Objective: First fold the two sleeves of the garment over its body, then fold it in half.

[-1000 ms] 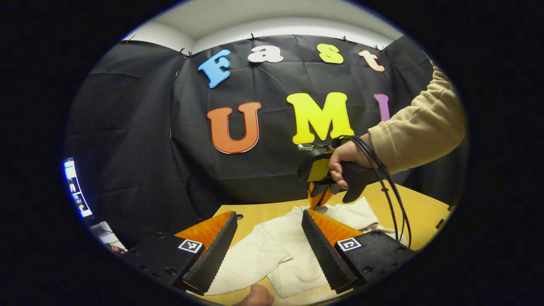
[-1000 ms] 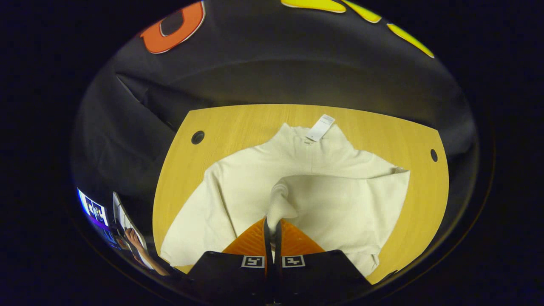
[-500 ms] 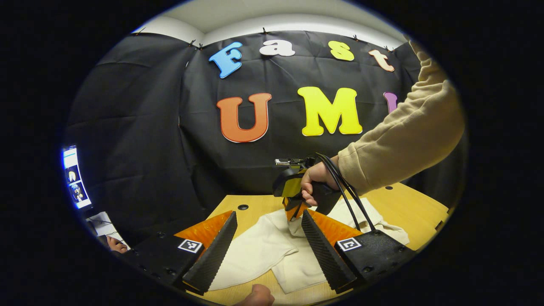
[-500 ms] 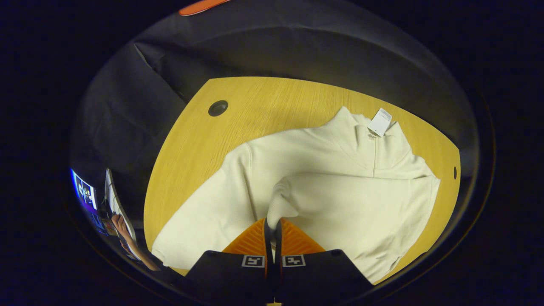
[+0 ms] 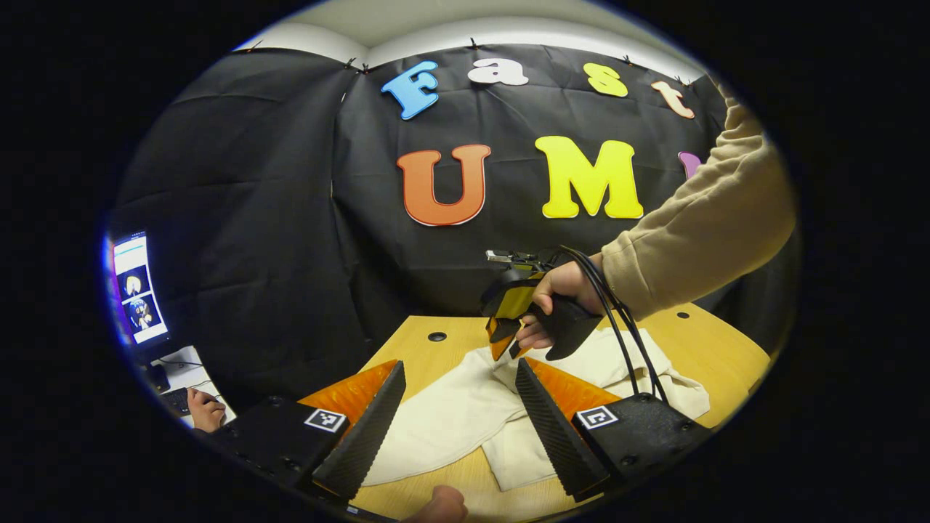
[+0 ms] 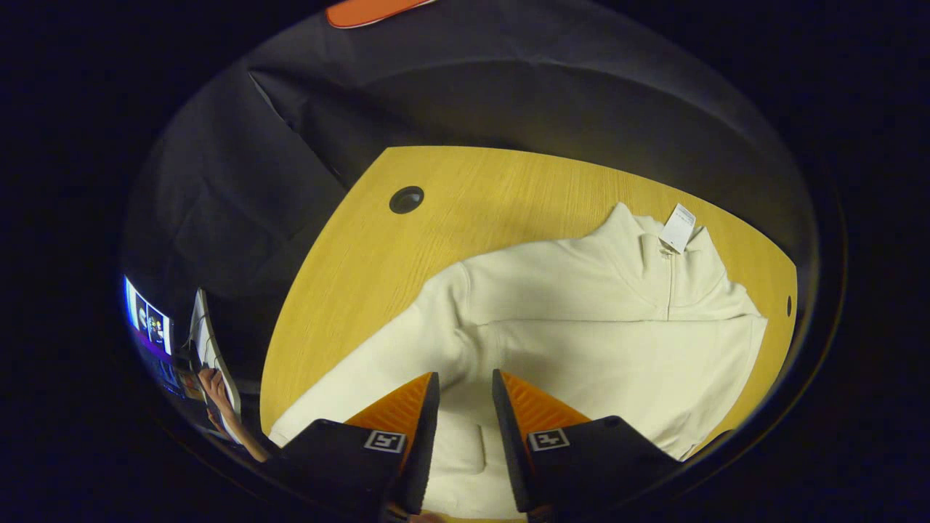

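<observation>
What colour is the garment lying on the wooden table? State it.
Cream-white garment; right gripper view shows it best.

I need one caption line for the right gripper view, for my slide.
Right gripper open above a cream garment on the wooden table, one sleeve folded across its body.

Left gripper view low and level toward the wall; right gripper view steeply down; shared garment [image 6: 581, 341] and table [image 6: 450, 211].

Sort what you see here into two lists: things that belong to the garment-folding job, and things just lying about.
Job:
garment
folded sleeve
unfolded sleeve
right gripper, open
left gripper, open
table

Lying about:
hang tag
monitor
keyboard
</observation>
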